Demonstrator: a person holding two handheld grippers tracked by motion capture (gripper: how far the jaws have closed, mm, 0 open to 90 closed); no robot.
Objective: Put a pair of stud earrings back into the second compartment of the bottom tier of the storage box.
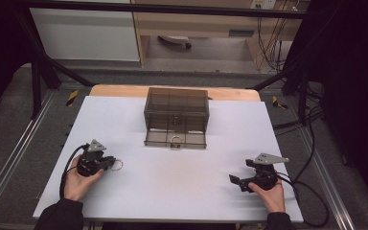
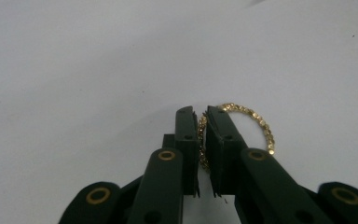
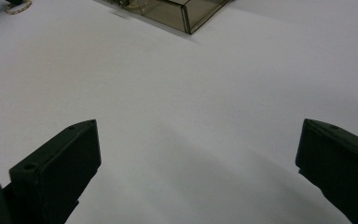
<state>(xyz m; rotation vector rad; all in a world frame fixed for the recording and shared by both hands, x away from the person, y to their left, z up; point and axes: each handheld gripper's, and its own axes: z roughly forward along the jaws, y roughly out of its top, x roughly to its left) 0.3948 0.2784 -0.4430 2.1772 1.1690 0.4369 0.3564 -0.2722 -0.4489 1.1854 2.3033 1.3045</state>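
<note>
**Gold Ring Pinched at the Near Left**

While the person's hands are resting low on the white bench point(image 1: 182, 182), the left tool point(image 2: 201, 122) is pinching a beaded gold ring point(image 2: 256, 122) between its jaws, which are pressed nearly together at the near left. Most of the ring's loop is sticking out to the jaws' right. At the near right, the right tool point(image 3: 198, 154) is sitting spread wide over bare surface. A smoky transparent box point(image 1: 176, 115) is standing at the far middle, well apart from both.

On the white table point(image 1: 139, 187) I count one smoky clear box point(image 1: 176, 111), one gold beaded ring point(image 2: 256, 125), and two handheld grippers.
</note>
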